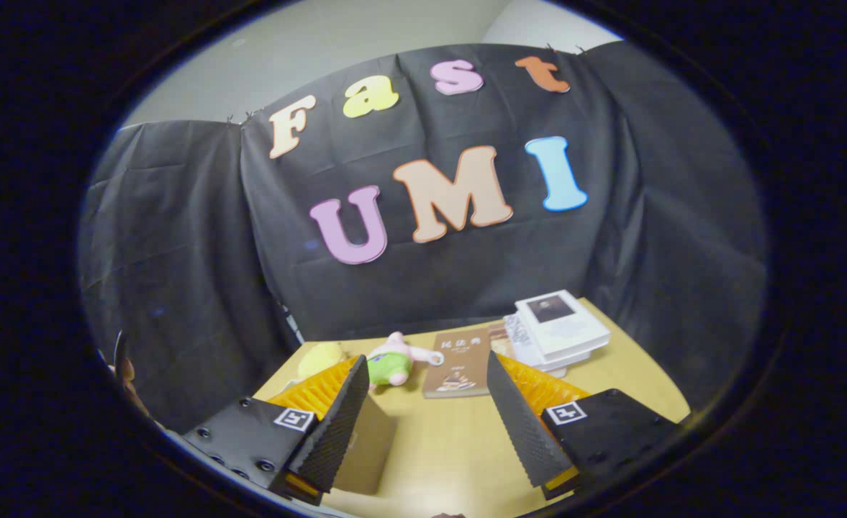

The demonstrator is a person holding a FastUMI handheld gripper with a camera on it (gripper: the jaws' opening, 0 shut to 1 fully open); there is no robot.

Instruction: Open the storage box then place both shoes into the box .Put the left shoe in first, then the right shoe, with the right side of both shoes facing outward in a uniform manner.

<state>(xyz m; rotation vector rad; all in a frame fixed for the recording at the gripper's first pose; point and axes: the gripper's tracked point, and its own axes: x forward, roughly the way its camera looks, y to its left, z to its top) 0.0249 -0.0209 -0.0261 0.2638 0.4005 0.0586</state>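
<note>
Your hand-held gripper (427, 403) is spread wide over the desk (452, 446), holding nothing, so it has room to go around something. The brown book (459, 363) lies beyond your fingers.

On the worktop (452, 446), a plush toy (394, 362) lay left of a book (459, 367); a stack of books (556, 331) sat right of it, all beyond the hand-held gripper (423, 424), whose fingers stood apart.

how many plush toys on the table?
2: pink-green plush just ahead of the open hand-held gripper, beside the brown book; yellow plush behind one finger, partly hidden.
</note>
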